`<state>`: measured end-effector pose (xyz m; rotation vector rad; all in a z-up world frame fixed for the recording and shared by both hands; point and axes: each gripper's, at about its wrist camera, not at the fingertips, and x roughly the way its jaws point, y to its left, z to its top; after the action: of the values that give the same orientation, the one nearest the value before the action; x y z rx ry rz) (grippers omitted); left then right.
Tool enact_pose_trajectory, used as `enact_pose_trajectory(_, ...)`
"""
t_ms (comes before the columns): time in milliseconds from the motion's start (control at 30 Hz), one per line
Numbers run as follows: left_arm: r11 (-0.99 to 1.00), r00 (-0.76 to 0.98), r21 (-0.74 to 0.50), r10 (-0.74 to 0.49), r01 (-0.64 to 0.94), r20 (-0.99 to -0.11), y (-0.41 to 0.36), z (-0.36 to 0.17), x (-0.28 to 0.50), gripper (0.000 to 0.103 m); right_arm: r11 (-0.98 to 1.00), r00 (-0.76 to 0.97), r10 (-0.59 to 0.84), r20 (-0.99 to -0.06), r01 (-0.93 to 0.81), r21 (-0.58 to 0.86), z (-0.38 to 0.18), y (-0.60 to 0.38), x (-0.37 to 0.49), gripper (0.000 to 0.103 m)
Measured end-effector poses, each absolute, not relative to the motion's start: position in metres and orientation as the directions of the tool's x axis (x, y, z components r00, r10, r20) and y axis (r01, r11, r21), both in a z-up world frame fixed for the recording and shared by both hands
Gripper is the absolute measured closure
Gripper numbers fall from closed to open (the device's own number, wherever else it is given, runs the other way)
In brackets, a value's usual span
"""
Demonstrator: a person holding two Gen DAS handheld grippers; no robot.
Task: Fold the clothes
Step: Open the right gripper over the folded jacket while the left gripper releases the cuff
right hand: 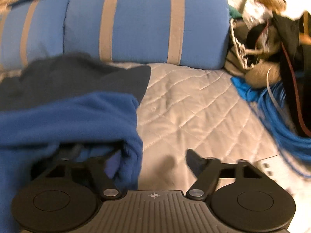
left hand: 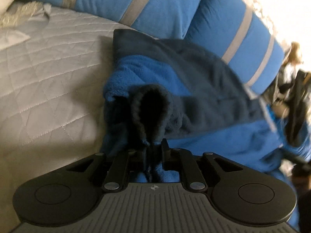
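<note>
A fleece garment (left hand: 194, 101) in bright blue and navy lies bunched on the quilted grey bedspread (left hand: 48, 73). My left gripper (left hand: 153, 147) is shut on a dark navy cuff-like opening (left hand: 151, 106) of the garment, and the fabric is pinched between its fingers. In the right wrist view the same garment (right hand: 68, 112) fills the left side. My right gripper (right hand: 153, 153) stands wide open at the garment's right edge. The blue fleece drapes over its left finger and hides the tip. Its right finger (right hand: 192, 159) is bare above the bedspread (right hand: 194, 101).
Blue pillows with grey stripes (right hand: 145, 23) line the back of the bed (left hand: 136, 5). Right of the bed is a clutter of bags and straps (right hand: 272, 38), a coil of blue cable (right hand: 287, 120) and a white power strip (right hand: 270, 167).
</note>
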<state>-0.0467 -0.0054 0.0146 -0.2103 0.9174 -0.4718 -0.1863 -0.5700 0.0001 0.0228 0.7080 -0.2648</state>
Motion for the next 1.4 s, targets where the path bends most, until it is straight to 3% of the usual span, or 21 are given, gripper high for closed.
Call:
enact_pose_trajectory(133, 0.891, 0.541, -0.314, -0.449, 0.327, -0.711, -0.009, 0.009, -0.052, 0.083, 0.982, 0.791, -0.142, -0.595, 0.188, 0.015, 0.022, -0.557, -0.199, 0.001)
enact_pose_trajectory(300, 0.892, 0.562, -0.318, -0.450, 0.322, -0.694, -0.010, 0.008, -0.056, 0.079, 0.966, 0.830, -0.088, -0.550, 0.206, 0.156, 0.038, -0.562, -0.178, 0.000)
enact_pose_trajectory(400, 0.891, 0.578, -0.332, -0.454, 0.311, -0.678, -0.006, 0.010, -0.059, 0.072, 0.949, 0.778, -0.139, -0.612, 0.281, 0.142, 0.017, -0.572, -0.156, 0.000)
enact_pose_trajectory(500, 0.888, 0.601, -0.360, -0.459, 0.286, -0.654, 0.003, 0.018, -0.066, 0.052, 0.936, 0.711, -0.186, -0.678, 0.337, 0.096, -0.012, -0.577, -0.144, 0.000)
enact_pose_trajectory(567, 0.895, 0.632, -0.345, -0.444, 0.281, -0.635, 0.011, 0.027, -0.074, 0.039, 0.923, 0.723, -0.169, -0.670, 0.353, 0.149, -0.012, -0.582, -0.151, 0.000)
enact_pose_trajectory(667, 0.909, 0.683, -0.302, -0.417, 0.289, -0.600, 0.026, 0.041, -0.091, 0.030, 0.927, 0.746, -0.185, -0.639, 0.349, 0.140, -0.003, -0.582, -0.166, 0.000)
enact_pose_trajectory(833, 0.910, 0.707, -0.273, -0.414, 0.312, -0.573, 0.053, 0.045, -0.120, 0.029, 0.955, 0.778, -0.248, -0.577, 0.296, -0.012, 0.021, -0.574, -0.199, 0.000)
enact_pose_trajectory(1033, 0.896, 0.696, -0.274, -0.444, 0.350, -0.565, 0.087, 0.037, -0.155, 0.029, 0.962, 0.817, -0.257, -0.517, 0.268, -0.055, 0.053, -0.581, -0.242, 0.000)
enact_pose_trajectory(1400, 0.692, 0.493, -0.649, -0.704, 0.317, -0.510, 0.149, -0.043, -0.200, 0.029, 0.940, 0.822, -0.333, -0.461, 0.329, -0.093, 0.090, -0.606, -0.295, 0.000)
